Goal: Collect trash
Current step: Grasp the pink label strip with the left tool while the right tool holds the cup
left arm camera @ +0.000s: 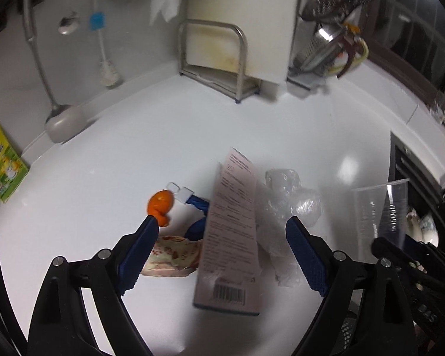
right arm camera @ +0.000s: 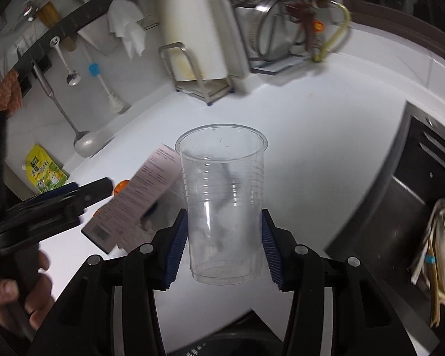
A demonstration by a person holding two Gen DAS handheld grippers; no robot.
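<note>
My right gripper (right arm camera: 224,222) is shut on a clear plastic cup (right arm camera: 222,195), held upright above the white counter (right arm camera: 311,148); the cup also shows at the right of the left wrist view (left arm camera: 379,207). My left gripper (left arm camera: 222,222) is open above a trash pile: a pink printed carton (left arm camera: 231,231), crumpled clear plastic wrap (left arm camera: 284,207), orange peel (left arm camera: 160,203), a patterned snack wrapper (left arm camera: 175,256) and a blue strap with white clips (left arm camera: 197,203). The carton lies between the left fingers. In the right wrist view the carton (right arm camera: 145,195) lies left of the cup.
A metal rack (left arm camera: 213,59) with a cutting board stands at the back. A ladle (left arm camera: 62,121), brush (left arm camera: 103,56) and spoon hang on the wall. A yellow-green pouch (left arm camera: 1,163) sits far left. A dark sink (right arm camera: 400,207) lies to the right, with a dish rack (right arm camera: 290,35) behind.
</note>
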